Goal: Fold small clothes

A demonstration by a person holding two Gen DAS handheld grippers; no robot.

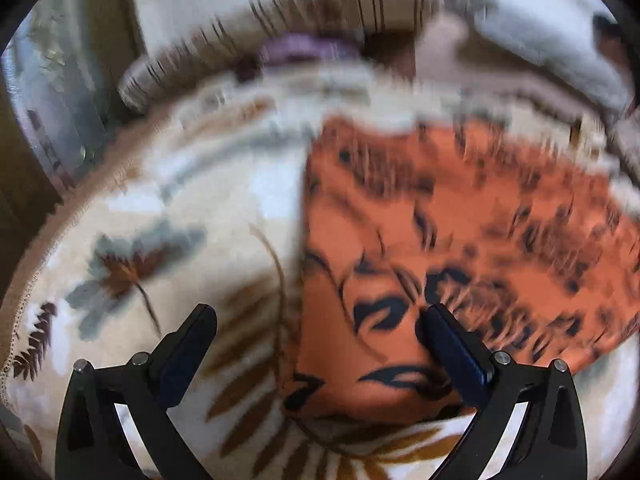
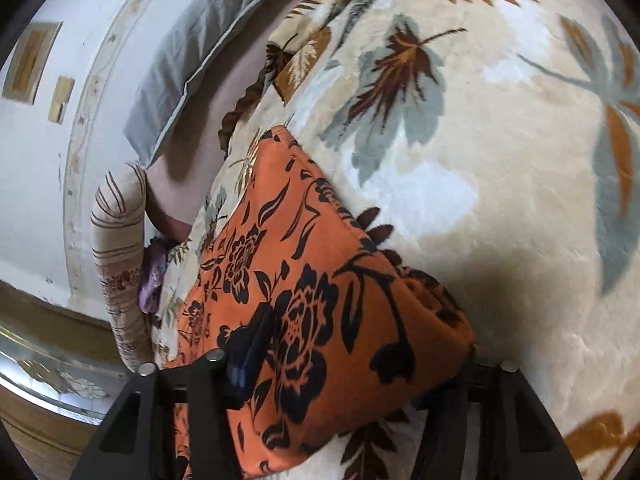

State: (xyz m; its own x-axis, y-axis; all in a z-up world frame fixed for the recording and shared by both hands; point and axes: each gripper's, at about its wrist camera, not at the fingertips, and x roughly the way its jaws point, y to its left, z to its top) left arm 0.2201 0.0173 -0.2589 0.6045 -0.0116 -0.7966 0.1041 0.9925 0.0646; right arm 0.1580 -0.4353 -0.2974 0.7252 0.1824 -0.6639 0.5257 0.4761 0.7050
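An orange garment with a black flower print (image 1: 440, 220) lies on a cream blanket with leaf patterns (image 1: 180, 200); the left wrist view is blurred. My left gripper (image 1: 320, 320) is open wide just above it, its right finger (image 1: 452, 344) over the garment's near left corner and its left finger (image 1: 192, 340) over the bare blanket. In the right wrist view the same garment (image 2: 288, 248) bunches thickly between the jaws of my right gripper (image 2: 360, 352). The left finger (image 2: 252, 344) presses on the cloth; the other finger is hidden under a fold.
A striped bolster (image 2: 116, 216) and a grey pillow (image 2: 184, 72) lie along the white wall (image 2: 40, 160) at the bed's far side. A small purple cloth (image 2: 152, 284) is tucked beside the bolster. The blanket (image 2: 500, 200) spreads wide to the right.
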